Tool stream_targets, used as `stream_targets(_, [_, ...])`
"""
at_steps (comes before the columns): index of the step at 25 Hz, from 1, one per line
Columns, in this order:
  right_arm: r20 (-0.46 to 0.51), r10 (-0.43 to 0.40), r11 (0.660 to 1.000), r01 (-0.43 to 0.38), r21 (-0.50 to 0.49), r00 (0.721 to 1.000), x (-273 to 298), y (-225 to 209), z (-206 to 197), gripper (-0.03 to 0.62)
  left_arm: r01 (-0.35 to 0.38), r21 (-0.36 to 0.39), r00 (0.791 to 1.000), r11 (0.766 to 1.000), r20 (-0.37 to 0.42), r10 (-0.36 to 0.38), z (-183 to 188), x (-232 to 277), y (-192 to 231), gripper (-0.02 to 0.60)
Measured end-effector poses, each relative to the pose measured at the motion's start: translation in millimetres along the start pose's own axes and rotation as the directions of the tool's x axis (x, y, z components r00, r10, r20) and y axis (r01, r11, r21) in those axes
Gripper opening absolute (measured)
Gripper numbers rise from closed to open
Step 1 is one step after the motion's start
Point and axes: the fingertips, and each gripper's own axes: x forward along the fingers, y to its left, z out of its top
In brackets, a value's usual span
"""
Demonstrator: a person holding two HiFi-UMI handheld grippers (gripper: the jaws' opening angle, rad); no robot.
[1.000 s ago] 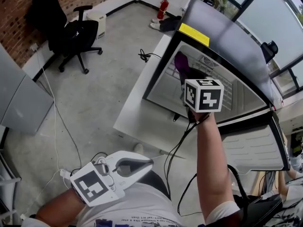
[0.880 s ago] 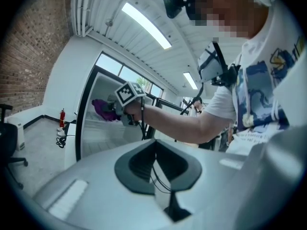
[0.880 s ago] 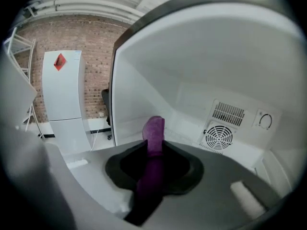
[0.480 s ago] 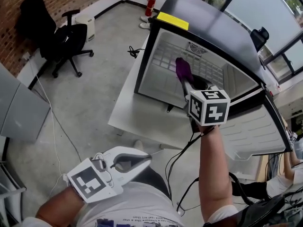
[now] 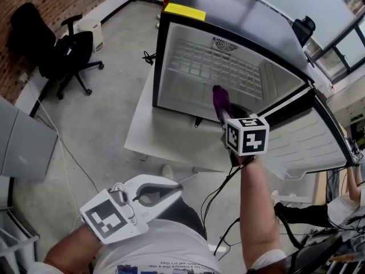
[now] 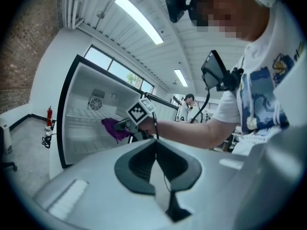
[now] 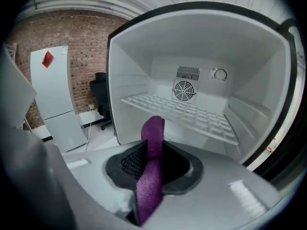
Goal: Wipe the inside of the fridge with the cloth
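A small black fridge [image 5: 171, 67] with a white inside stands open on a low white platform. A wire shelf [image 5: 219, 67] crosses the inside. My right gripper [image 5: 221, 110] is shut on a purple cloth [image 5: 220, 99] at the front lower edge of the opening. In the right gripper view the cloth [image 7: 152, 166] stands up between the jaws of the right gripper [image 7: 154, 150], facing the shelf [image 7: 187, 111] and the back-wall fan [image 7: 183, 91]. My left gripper [image 5: 178, 189] hangs shut and empty near my body, well short of the fridge. From the left gripper [image 6: 156, 143] I see the cloth [image 6: 112, 127].
The fridge door [image 5: 308, 147] hangs open to the right. The white platform [image 5: 154, 136] sticks out in front of the fridge. A black office chair [image 5: 54, 44] and a grey cabinet [image 5: 23, 141] stand at the left, with cables on the concrete floor. Another person stands in the background [image 6: 189, 107].
The head view has swung, and more of the fridge's inside shows. The right gripper with the cloth now sits lower, by the front edge of the opening. The left gripper has hardly moved.
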Motion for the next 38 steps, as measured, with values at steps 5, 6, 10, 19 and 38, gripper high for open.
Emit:
stream_targets(5, [-0.066,-0.048,0.998,0.051,0.040,0.997,21.8,-25.3,-32.6,0.074,0.000,-0.005,1.000,1.000,-0.004,0.000,2.0,4.4,5.0,0.005])
stream_targets(6, [-0.076,-0.061,0.997,0.064,0.045,0.995,26.9,-31.1,-36.6,0.074,-0.002,-0.008,1.000,1.000,-0.005,0.002,2.9,4.8,7.1,0.005])
stream_targets(10, [-0.116,-0.119,0.990,0.127,0.061,0.986,45.3,-52.2,-55.0,0.074,-0.013,-0.020,1.000,1.000,-0.016,0.012,-0.4,5.5,13.5,0.005])
stream_targets(19, [-0.218,-0.234,0.962,0.259,0.090,0.947,90.1,-88.7,-84.2,0.074,-0.018,-0.042,0.999,0.999,-0.034,0.016,0.4,17.3,34.6,0.005])
stream_targets(38, [-0.302,-0.310,0.945,0.327,0.007,0.902,161.3,-122.1,-91.9,0.074,-0.041,-0.072,0.997,0.997,-0.061,0.036,5.6,38.0,80.8,0.005])
